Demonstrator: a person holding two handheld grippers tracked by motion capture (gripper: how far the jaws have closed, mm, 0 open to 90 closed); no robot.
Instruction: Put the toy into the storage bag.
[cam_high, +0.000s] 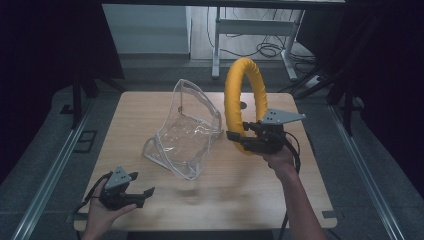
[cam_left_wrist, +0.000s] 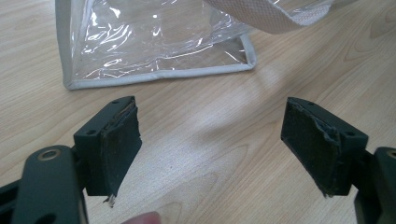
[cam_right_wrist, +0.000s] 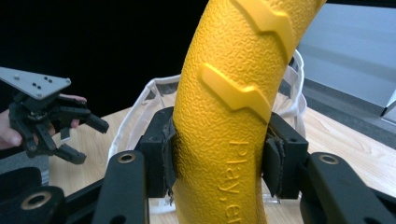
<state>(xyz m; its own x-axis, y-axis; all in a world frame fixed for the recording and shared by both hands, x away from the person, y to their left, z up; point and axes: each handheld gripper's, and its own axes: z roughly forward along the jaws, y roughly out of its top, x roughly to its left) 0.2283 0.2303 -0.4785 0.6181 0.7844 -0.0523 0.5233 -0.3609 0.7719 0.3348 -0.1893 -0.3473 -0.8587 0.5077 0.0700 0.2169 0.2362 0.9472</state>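
A big yellow textured ring (cam_high: 243, 95) stands upright above the right half of the table, and my right gripper (cam_high: 243, 141) is shut on its lower part. In the right gripper view both pads squeeze the yellow ring (cam_right_wrist: 229, 116). A clear plastic bag (cam_high: 186, 131) with white trim lies slumped at the table's middle, mouth toward the ring. My left gripper (cam_high: 141, 194) rests open near the front left corner, held by a hand. Its jaws stand wide apart over bare wood in the left gripper view, with the bag's bottom edge (cam_left_wrist: 154, 51) just beyond them.
The wooden table (cam_high: 250, 190) has bare room in front and at the far left. Behind it stand a white desk frame (cam_high: 250, 30) and cables on the floor. Metal rails run along both sides.
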